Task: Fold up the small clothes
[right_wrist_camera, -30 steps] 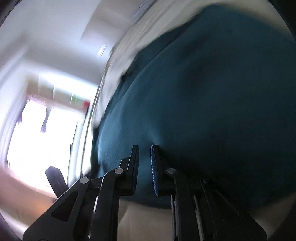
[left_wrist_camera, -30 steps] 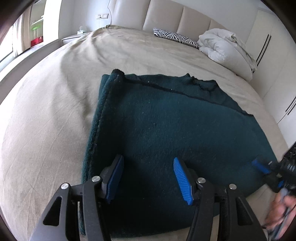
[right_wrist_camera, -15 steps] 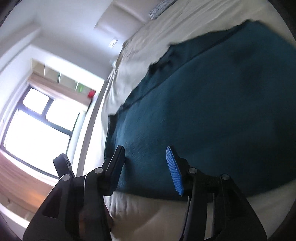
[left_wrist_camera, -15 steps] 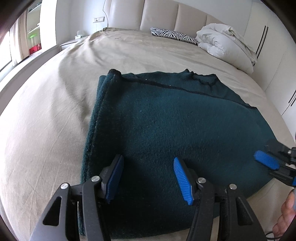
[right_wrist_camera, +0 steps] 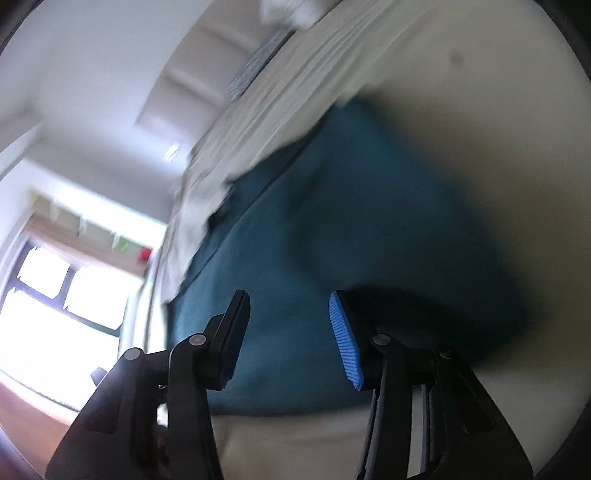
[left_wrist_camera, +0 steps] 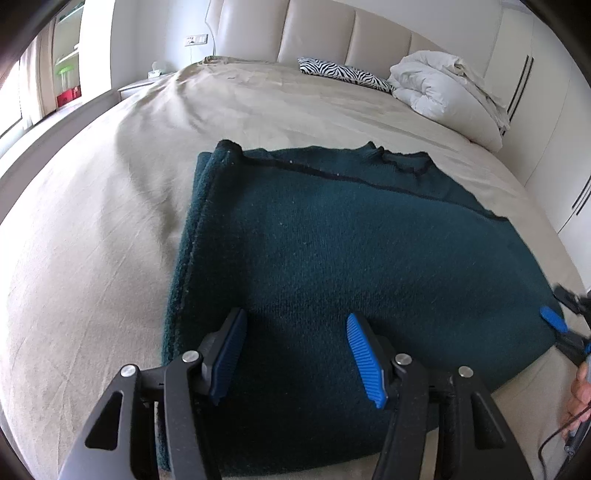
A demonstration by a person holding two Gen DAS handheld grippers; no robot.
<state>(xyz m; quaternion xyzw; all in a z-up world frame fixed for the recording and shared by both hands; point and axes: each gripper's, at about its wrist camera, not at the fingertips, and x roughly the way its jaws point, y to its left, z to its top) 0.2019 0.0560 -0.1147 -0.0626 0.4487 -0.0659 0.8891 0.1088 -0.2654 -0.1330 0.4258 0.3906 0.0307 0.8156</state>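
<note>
A dark teal knitted garment [left_wrist_camera: 351, 251] lies folded flat on the beige bed [left_wrist_camera: 92, 240], its folded edge along the left. My left gripper [left_wrist_camera: 295, 328] is open and empty, its fingers hovering over the garment's near part. My right gripper [right_wrist_camera: 288, 310] is open and empty, over the garment's [right_wrist_camera: 332, 221] near right edge; that view is tilted and blurred. One blue fingertip of the right gripper [left_wrist_camera: 553, 319] shows at the right edge of the left wrist view.
A white duvet [left_wrist_camera: 447, 92] and a zebra-print pillow [left_wrist_camera: 343, 72] lie at the head of the bed by the padded headboard [left_wrist_camera: 314, 33]. White wardrobes [left_wrist_camera: 546, 110] stand on the right. A window [right_wrist_camera: 55, 295] is on the left.
My right gripper has opened from shut and drawn back from the garment's right edge. My left gripper stays open, lifted and tilted slightly so more of the bed shows.
</note>
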